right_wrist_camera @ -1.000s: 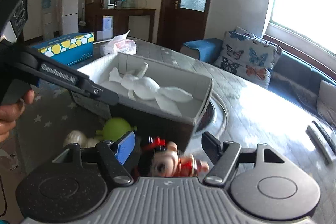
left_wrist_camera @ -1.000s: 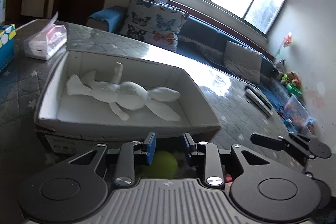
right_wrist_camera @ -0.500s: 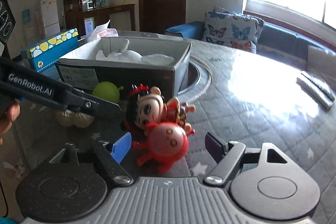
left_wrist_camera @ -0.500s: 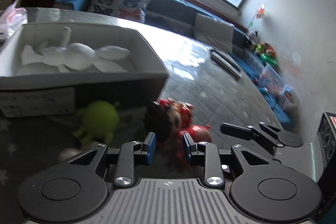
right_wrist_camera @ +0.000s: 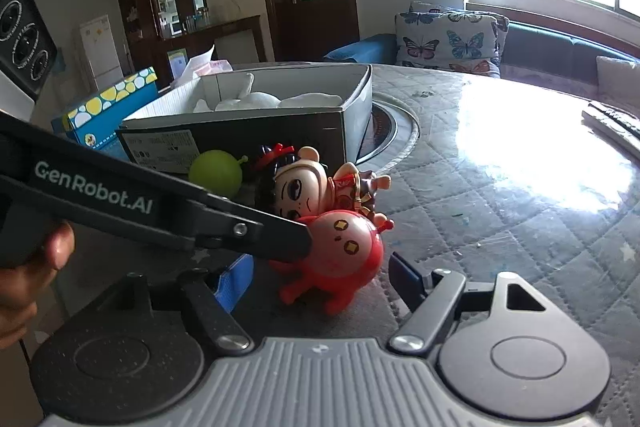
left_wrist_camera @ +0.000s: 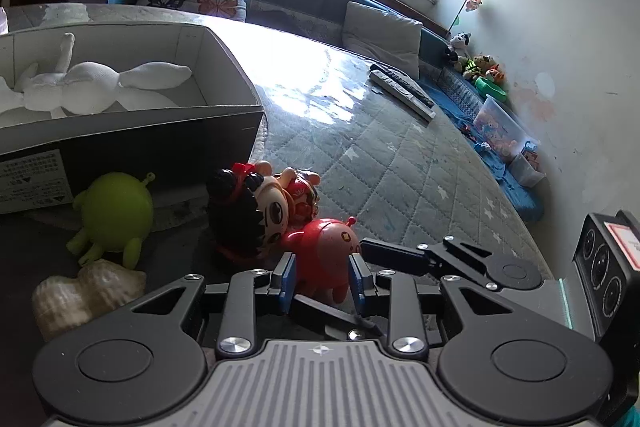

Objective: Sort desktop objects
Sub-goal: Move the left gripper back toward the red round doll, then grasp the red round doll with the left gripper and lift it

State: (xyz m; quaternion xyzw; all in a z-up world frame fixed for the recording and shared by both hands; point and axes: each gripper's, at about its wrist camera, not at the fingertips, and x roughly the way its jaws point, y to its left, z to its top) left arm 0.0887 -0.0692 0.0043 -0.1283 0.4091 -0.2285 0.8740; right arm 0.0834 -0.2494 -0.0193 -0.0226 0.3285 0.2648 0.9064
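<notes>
Toys cluster on the quilted counter (left_wrist_camera: 400, 163) just in front of a grey cardboard box (left_wrist_camera: 224, 67), which holds a white plush rabbit (left_wrist_camera: 88, 87). Nearest both cameras is a red round-bodied figure (left_wrist_camera: 324, 255) with stubby legs, standing on the counter and touching a black-haired doll (left_wrist_camera: 256, 211) that lies against it on the box side. A green one-eyed toy (left_wrist_camera: 116, 215) sits beside the doll close to the box wall, and a pale shell-like lump (left_wrist_camera: 84, 291) lies just in front of it.

The left gripper (left_wrist_camera: 322, 281) has its blue pads on either side of the red figure's lower body; the gap is narrow, and whether the pads actually press on the toy cannot be told from either view (in the right wrist view a finger (right_wrist_camera: 260, 235) of this gripper ends right against the figure's side). The right gripper (right_wrist_camera: 322, 277) faces the same red figure (right_wrist_camera: 340, 247) from another side, its jaws wide apart and closing, with the figure between them but clear of both pads.

A hand (right_wrist_camera: 28, 267) shows at the left edge of the right wrist view. Behind the box stand a blue carton with yellow spots (right_wrist_camera: 112, 103) and a tissue pack (right_wrist_camera: 212, 65); two remotes (left_wrist_camera: 400, 91) lie well apart from the toys on the far side of the counter.
</notes>
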